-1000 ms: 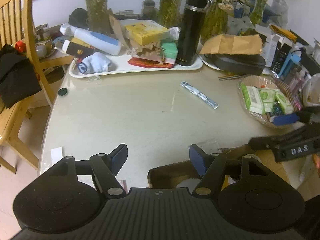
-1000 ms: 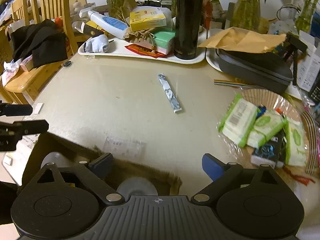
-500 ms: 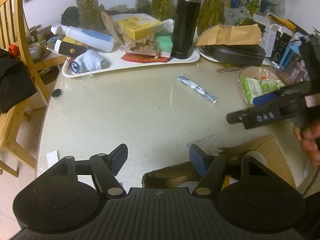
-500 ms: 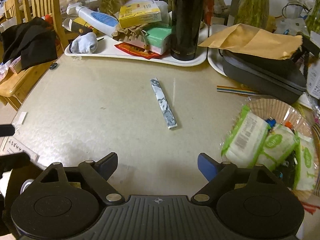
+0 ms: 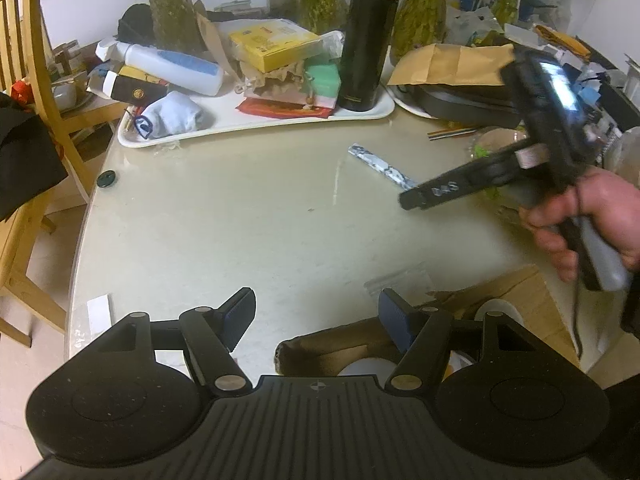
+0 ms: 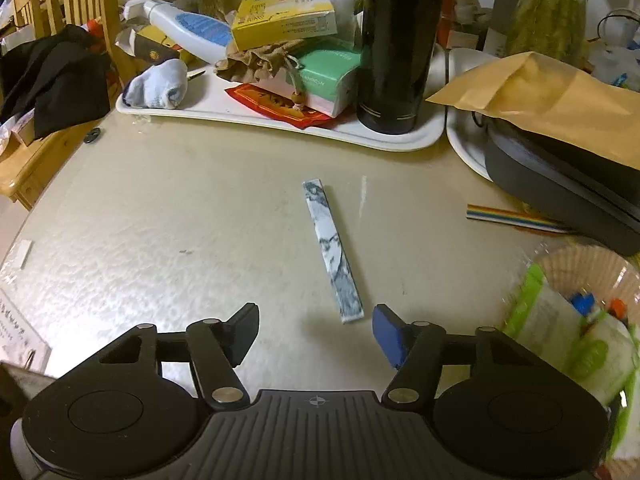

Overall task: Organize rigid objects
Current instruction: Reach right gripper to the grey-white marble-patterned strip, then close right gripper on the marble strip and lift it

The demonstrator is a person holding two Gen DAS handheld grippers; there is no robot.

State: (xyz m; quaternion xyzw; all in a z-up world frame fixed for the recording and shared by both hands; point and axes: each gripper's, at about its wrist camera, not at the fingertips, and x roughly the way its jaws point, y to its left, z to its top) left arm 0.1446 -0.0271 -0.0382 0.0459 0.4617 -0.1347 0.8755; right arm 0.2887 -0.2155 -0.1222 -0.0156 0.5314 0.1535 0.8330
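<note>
Just before the marbled strip (image 6: 334,252), the right gripper (image 6: 316,330) is brought closer, jaws just narrowed but empty, ready for grasping

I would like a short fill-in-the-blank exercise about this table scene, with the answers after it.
1. The marbled strip lies flat on the bare ___.
2. The black flask stands upright on the white ___.
3. The yellow box rests ___ the pile on that tray.
4. Between the right tongs there is ___.

Answers: table; tray; on top of; nothing
</note>
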